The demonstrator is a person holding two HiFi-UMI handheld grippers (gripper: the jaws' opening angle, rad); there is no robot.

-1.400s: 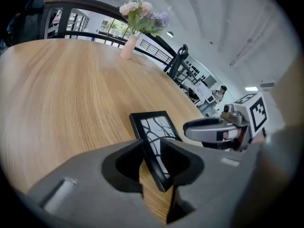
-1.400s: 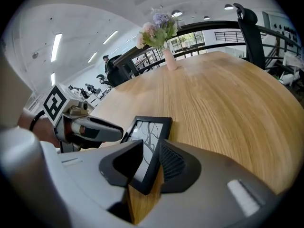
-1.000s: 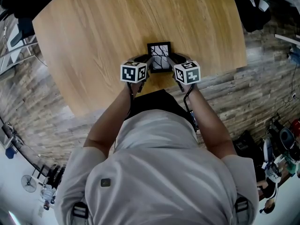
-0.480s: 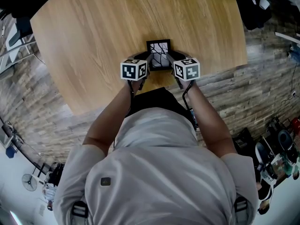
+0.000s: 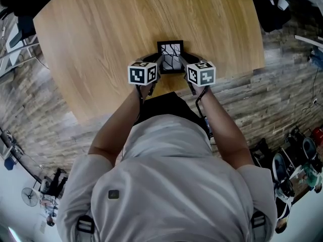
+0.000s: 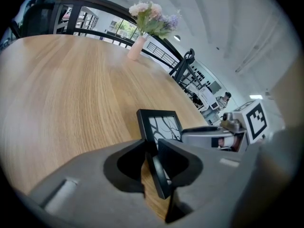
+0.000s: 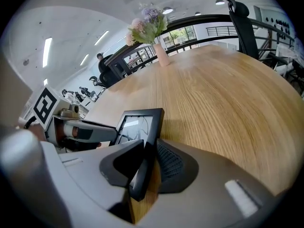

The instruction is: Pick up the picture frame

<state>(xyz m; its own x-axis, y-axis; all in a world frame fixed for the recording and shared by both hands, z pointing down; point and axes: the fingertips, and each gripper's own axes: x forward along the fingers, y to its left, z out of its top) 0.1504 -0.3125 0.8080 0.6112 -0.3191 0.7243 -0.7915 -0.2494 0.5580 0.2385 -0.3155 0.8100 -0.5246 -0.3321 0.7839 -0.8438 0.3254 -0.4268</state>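
Now the picture frame stands seemingly upright, between closing jaws of left gripper and right gripper.

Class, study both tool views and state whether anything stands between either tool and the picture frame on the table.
Nothing visible does. The picture frame stands with one side edge between the jaws of the left tool and the other between those of the right tool; both sets of jaws are closing around it.

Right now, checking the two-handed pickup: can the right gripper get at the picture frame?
Likely yes: one edge of the picture frame stands between the closing jaws of the right gripper, nothing blocking.
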